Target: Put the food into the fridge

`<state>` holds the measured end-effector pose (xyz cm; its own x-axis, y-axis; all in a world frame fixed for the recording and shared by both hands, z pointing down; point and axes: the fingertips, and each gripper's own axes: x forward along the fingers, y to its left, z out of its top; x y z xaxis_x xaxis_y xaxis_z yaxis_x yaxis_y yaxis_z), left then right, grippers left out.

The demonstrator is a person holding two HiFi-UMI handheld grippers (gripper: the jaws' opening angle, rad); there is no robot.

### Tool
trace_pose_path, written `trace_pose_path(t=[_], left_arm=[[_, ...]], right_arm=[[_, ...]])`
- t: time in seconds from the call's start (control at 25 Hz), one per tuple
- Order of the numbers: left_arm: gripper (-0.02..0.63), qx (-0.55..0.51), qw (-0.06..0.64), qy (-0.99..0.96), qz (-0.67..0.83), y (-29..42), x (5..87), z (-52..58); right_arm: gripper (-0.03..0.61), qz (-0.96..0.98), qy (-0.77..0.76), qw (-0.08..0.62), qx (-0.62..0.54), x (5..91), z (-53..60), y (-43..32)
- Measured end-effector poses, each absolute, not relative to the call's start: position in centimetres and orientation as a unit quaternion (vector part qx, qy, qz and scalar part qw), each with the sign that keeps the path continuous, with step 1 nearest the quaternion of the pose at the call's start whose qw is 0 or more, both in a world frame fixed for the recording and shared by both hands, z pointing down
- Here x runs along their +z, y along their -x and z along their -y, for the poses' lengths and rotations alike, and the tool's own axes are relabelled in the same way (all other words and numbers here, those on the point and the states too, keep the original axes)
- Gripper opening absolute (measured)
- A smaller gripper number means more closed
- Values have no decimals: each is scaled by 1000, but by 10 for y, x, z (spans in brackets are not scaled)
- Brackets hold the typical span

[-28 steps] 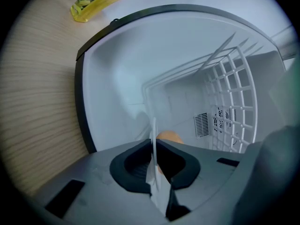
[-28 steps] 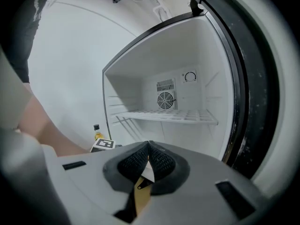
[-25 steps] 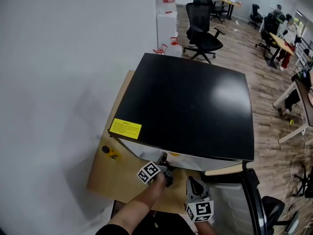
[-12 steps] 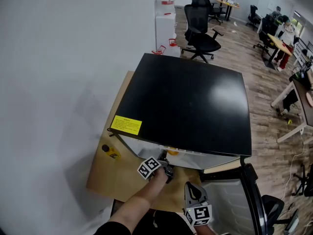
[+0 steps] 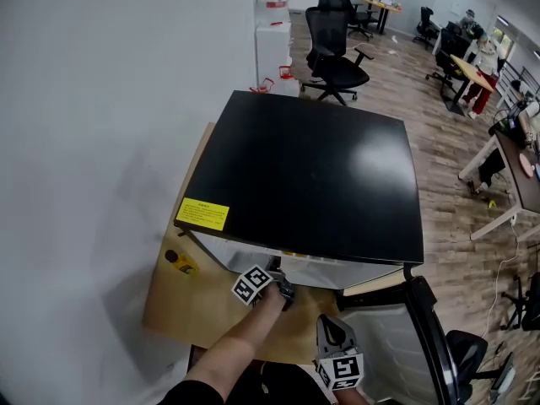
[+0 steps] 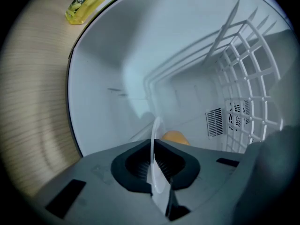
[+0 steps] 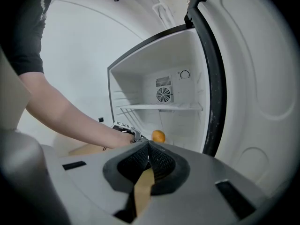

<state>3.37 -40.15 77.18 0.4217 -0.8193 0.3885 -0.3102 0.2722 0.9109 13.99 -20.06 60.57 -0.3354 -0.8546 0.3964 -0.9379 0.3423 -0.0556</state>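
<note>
Left claw (image 5: 280, 283) at the mouth of the fridge (image 5: 312, 175), its jaws pressed together on nothing; right claw (image 7: 149, 156) in front of the fridge beside the open door (image 7: 248, 78), likewise pressed together and empty. The orange (image 7: 158, 136) lies on the fridge floor, below the shelf (image 7: 159, 108), just beyond my left jaws and apart from them. I judge the placing done and the retreat in hand. To do it well, I draw the left claw straight back out of the fridge, keep it under the shelf, and avoid brushing the orange, which would roll. The door can then be swung shut. Compared with a second ago, the fridge sits slightly further left in the head view; my left claw remains at the fridge mouth, and its jaws are as tightly together as before.
</note>
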Motion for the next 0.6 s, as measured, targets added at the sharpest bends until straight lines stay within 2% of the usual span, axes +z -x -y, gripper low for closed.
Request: trace_pose_path(t=[0.24,0.52,0.6], left_arm=[[23,-176,620,-588,488,-39,770,402],[28,-75,570,-649,497,-51,769,400],[77,-52,551,-670,495,-55,766,401]], right_arm=[[60,806,-554,151,147,604,194,-137],[60,807,-548,143,164,610,183,-133],[60,807,-549,142,164,609,182,-132]])
